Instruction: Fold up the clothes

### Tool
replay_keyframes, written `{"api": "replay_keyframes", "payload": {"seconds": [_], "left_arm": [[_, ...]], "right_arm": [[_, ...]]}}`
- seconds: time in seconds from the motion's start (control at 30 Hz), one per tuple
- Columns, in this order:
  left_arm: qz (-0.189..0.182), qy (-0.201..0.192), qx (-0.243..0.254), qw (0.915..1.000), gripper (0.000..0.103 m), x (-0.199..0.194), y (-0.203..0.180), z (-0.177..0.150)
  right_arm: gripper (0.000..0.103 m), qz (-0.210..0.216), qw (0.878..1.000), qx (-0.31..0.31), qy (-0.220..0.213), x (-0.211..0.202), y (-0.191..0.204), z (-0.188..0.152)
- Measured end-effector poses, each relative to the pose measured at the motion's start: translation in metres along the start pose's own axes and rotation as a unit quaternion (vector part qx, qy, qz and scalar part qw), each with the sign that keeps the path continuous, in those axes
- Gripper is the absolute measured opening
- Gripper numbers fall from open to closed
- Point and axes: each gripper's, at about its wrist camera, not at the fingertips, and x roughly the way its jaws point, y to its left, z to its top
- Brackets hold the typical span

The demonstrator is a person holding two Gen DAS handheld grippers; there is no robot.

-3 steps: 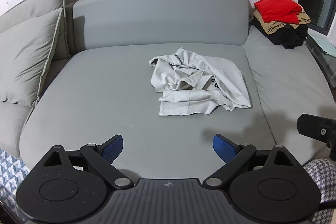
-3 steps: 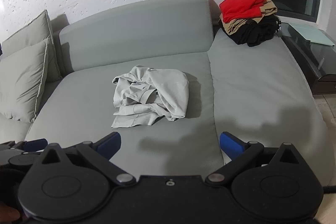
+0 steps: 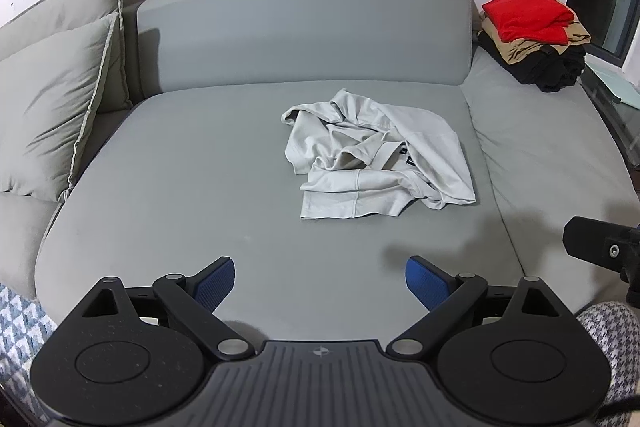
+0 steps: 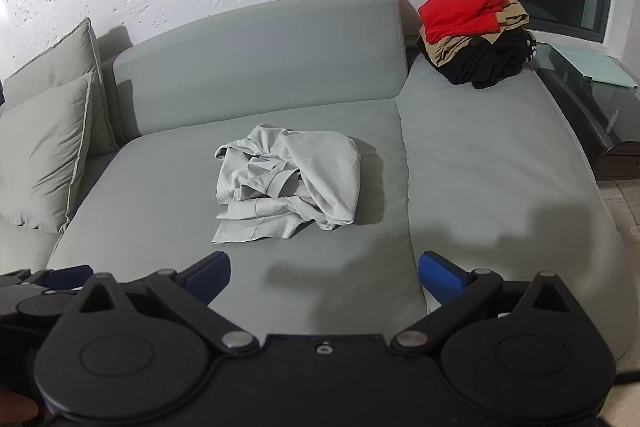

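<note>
Crumpled light-grey garment (image 3: 380,163) lies in a heap on the grey sofa (image 3: 200,187), mid-seat, just left of the seam between the two seat cushions. Left gripper (image 3: 319,283) hovers over the sofa's front edge, blue pads wide apart, holding nothing. Right gripper (image 4: 324,277) also at the front edge, spread apart, empty. Folded stack, red on top (image 4: 468,27), sits at the sofa's far right corner. Two pillows (image 3: 52,107) lean at its left end.

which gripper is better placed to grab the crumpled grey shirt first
Left, marginally. The left gripper is open and points almost straight at the crumpled grey shirt; from the right gripper, also open, it lies left of centre.
</note>
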Motion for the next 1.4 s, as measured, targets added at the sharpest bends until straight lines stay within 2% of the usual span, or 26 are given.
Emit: {"api": "replay_keyframes", "payload": {"seconds": [0.27,1.4], "left_arm": [[0.008,0.000,-0.002,1.0000,0.093,0.0013,-0.0044,-0.0031],[-0.003,0.007,-0.007,0.9999,0.094,0.0011,0.0011,-0.0015]], "right_arm": [[0.101,0.001,1.000,0.001,0.002,0.0000,0.0060,-0.0005],[0.103,0.001,1.000,-0.009,-0.003,-0.0041,0.0057,0.0005]]}}
